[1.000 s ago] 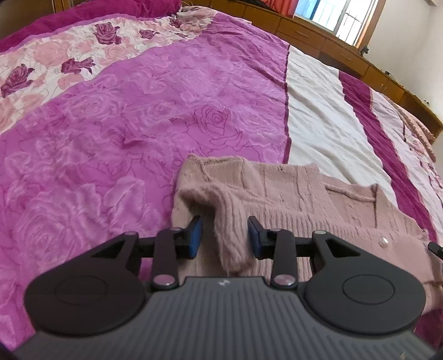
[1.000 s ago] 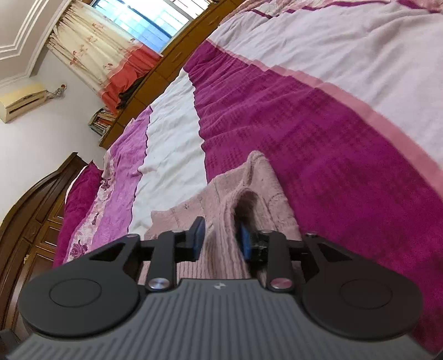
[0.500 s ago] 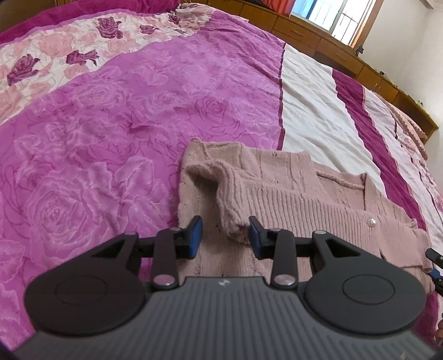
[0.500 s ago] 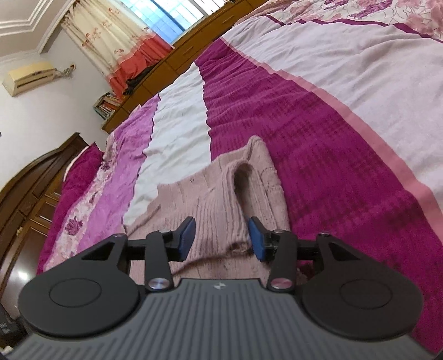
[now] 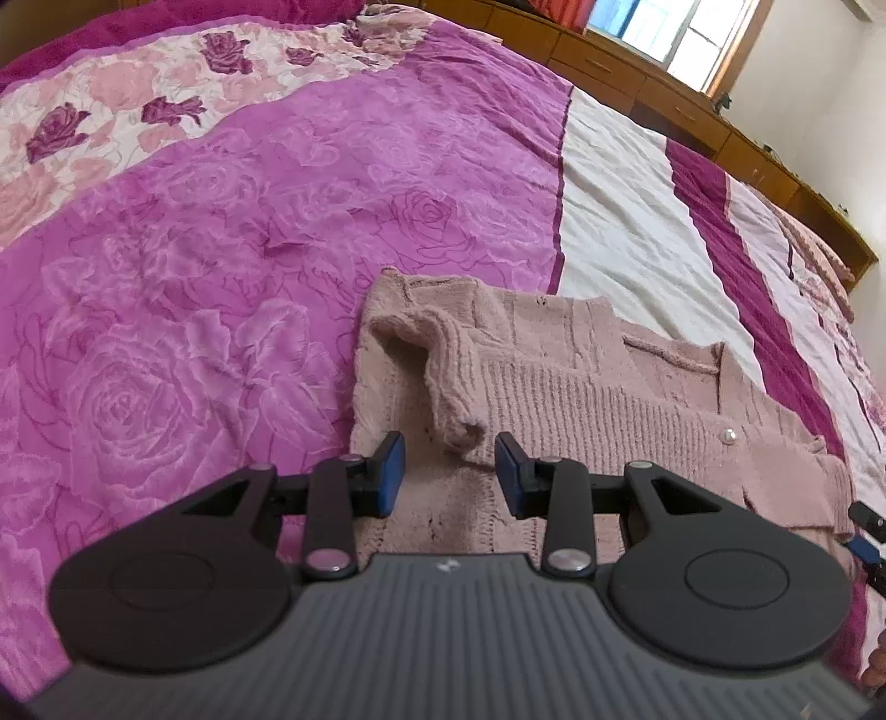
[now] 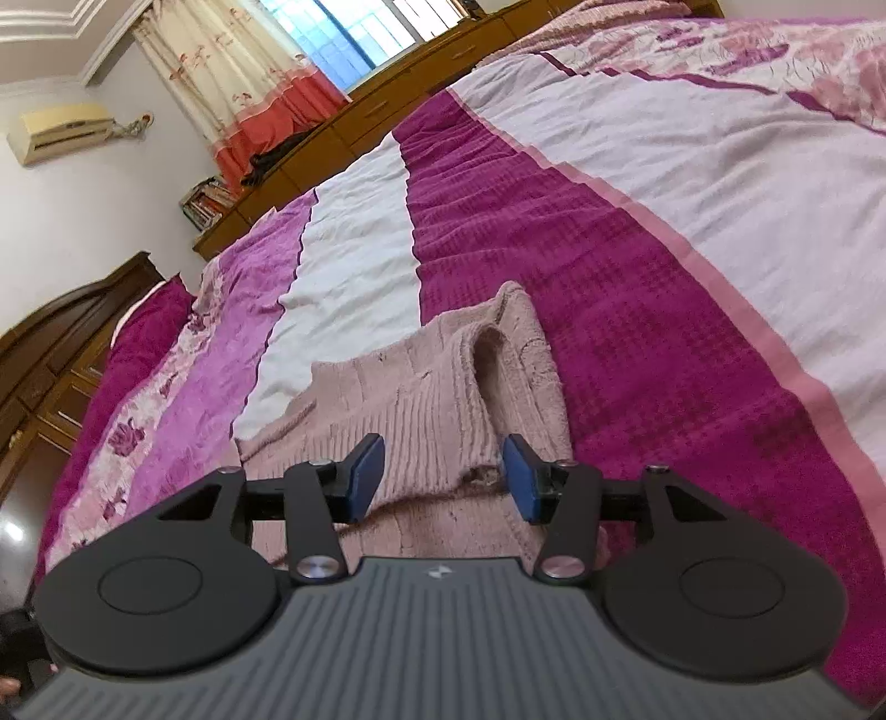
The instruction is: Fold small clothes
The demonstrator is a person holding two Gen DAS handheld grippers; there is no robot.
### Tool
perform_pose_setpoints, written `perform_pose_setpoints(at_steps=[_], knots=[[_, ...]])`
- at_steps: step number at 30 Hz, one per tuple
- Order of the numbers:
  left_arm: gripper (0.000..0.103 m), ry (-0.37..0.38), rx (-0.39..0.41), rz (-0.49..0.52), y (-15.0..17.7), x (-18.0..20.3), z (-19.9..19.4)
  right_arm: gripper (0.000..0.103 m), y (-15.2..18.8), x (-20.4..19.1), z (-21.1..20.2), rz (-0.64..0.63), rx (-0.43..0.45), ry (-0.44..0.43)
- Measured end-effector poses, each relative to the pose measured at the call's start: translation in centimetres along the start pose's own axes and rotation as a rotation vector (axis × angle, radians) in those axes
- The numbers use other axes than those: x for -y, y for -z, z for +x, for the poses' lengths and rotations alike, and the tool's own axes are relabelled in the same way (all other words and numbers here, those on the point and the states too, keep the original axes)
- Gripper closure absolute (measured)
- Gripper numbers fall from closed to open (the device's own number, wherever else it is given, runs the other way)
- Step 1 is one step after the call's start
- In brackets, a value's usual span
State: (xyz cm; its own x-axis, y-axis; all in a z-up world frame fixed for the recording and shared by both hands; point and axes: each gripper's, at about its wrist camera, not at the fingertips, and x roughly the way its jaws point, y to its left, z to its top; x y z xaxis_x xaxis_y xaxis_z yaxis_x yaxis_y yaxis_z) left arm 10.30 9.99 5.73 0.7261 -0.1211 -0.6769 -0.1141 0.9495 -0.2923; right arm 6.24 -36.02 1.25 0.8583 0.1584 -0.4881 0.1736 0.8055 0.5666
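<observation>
Cardigan (image 5: 554, 387), small pink knit, lies flat on the bed (image 5: 221, 249) right in front of both tools, its body across the purple rose band, the white stripe and the dark magenta stripe. Nearest us, the left gripper (image 5: 448, 468) stands part open with nothing clamped; the folded-in sleeve cuff (image 5: 459, 426) sits just ahead of its blue pads, not touched. The right gripper (image 6: 443, 476) has just been opening its jaws; the other cuff (image 6: 476, 465) lies between them but the pads are clear of it, so we read both sleeves as released and folded in over the body. For this step we judge the job is a clean exit: back both tools off straight and low so no pad drags a cuff out. Knit is soft and will snag on pad edges, so we keep the jaws wide until clear. We'd then take the hem at both corners for the next fold, gripping both layers evenly. Further out, the button (image 5: 731, 436) side faces up and the far sleeve fold stands slightly puffed; it may need a press flat. Containers: we see no basket or box; only the wooden drawers (image 5: 637, 72) along the far wall under the window (image 5: 681, 39), shut, contents not visible.
</observation>
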Motion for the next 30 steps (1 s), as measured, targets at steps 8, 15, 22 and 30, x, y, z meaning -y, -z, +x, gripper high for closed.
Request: perform_pose_setpoints(at_steps=[8,15,22,30], knots=[[0.065,0.019,0.005,0.007,0.4,0.6,-0.8,0.047,0.0,-0.5,-0.4,-0.033,-0.015,-0.061],[0.065,0.005,-0.008,-0.002,0.6,0.5,0.8,0.047,0.1,0.4,1.1,-0.001,-0.043,-0.048],[0.065,0.060,-0.009,-0.035,0.1,0.5,1.6,0.047,-0.5,0.5,1.8,-0.005,-0.050,-0.055],[0.067,0.038,0.005,-0.074,-0.3,0.1,2.7,0.054,-0.8,-0.1,2.8,-0.055,-0.066,-0.047]])
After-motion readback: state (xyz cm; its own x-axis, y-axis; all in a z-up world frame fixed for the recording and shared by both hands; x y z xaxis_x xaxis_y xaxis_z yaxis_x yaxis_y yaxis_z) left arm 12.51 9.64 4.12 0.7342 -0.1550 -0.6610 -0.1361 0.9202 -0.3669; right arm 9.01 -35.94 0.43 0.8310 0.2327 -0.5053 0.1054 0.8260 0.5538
